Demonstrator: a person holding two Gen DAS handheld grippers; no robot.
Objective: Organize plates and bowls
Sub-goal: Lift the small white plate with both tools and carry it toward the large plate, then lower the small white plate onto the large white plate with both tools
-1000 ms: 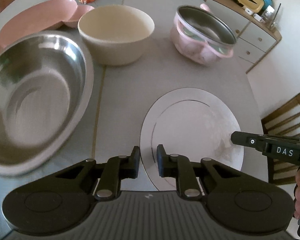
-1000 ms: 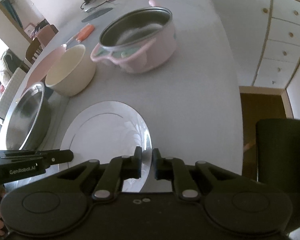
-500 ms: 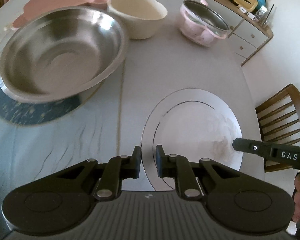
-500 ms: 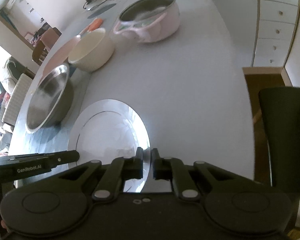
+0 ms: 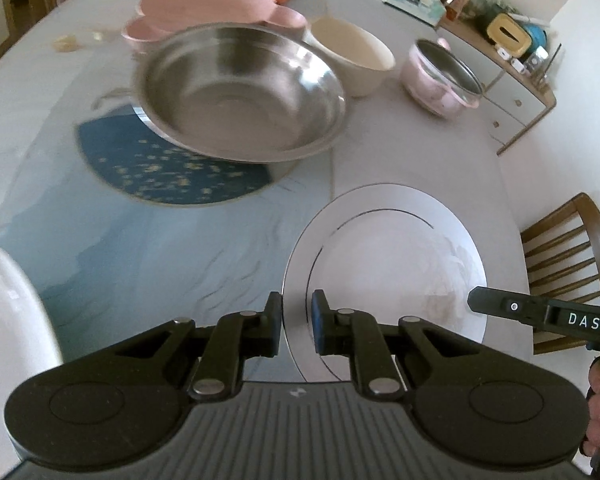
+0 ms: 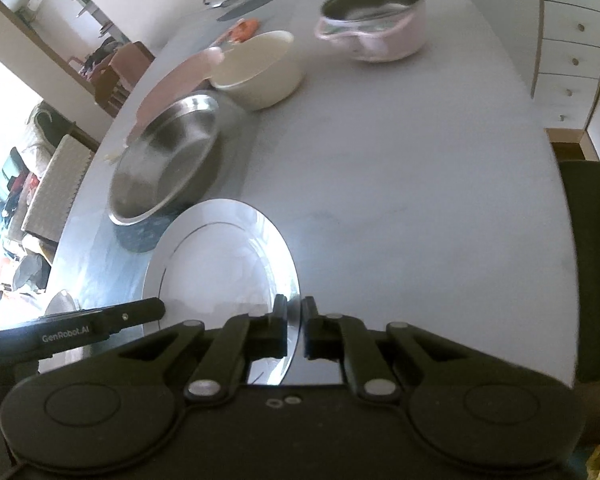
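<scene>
In the left wrist view: left tool (image 5: 297, 322), fingers narrowly parted, straddling the near left rim of a flat silver plate (image 5: 396, 256) lying on the desk (image 5: 400, 148). Beyond: steel bowl (image 5: 240, 92) on a blue speckled mat (image 5: 168, 168); cream bowl (image 5: 354, 54); pink pot (image 5: 440, 76); pink plate (image 5: 204, 6). Right tool at the plate's right edge.

In the right wrist view: right tool (image 6: 297, 326), fingers almost closed, gripping the same plate's (image 6: 220, 260) near right rim. Steel bowl (image 6: 168, 156), cream bowl (image 6: 258, 68), pink pot (image 6: 374, 16) farther off; left tool at lower left.
</scene>
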